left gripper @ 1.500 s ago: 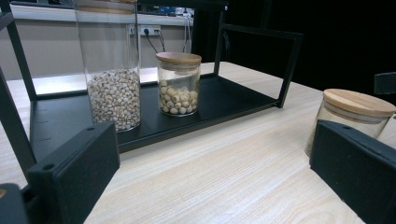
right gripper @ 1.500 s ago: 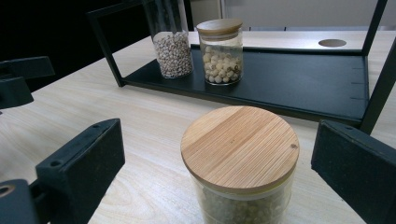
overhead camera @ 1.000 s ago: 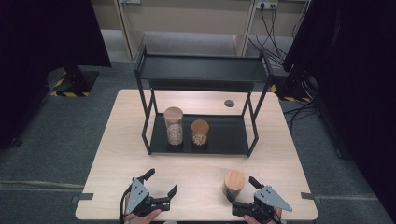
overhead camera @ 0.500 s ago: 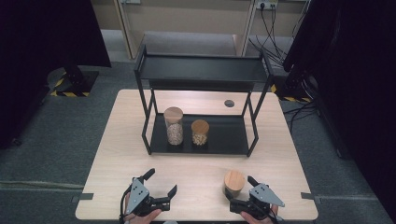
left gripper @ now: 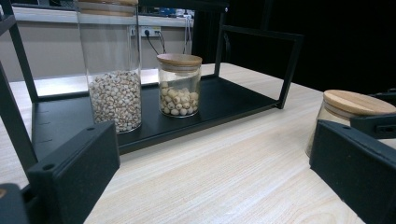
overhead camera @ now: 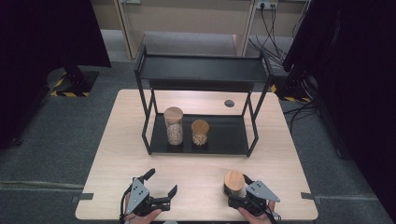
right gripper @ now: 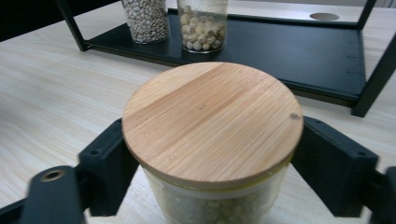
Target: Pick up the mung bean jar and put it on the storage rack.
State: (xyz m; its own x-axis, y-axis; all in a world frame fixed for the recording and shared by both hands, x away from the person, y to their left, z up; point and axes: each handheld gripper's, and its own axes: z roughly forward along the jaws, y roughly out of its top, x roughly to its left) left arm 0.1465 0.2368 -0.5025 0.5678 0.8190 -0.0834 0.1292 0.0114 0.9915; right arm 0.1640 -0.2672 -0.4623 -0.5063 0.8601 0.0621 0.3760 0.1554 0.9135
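Right gripper view is showing the right gripper [right gripper: 212,163] closing in around the jar with the wooden lid [right gripper: 210,119]: its two black jaws are sitting either side of the glass just under the lid, close against it, though I cannot tell whether they are pressing yet. A second ago this gripper was lying just right of the jar; now it is moving in so the jar is between its jaws, which suggests a grasp is being set up for a lift toward the black shelf [overhead camera: 236,135]. The jar is standing upright on the table [overhead camera: 116,154], near edge, right of centre. The left gripper [overhead camera: 161,184] is resting wide open and empty at the near left, unchanged. On the shelf's lower tray, the tall jar [overhead camera: 174,125] and the short jar [overhead camera: 200,132] are standing side by side.
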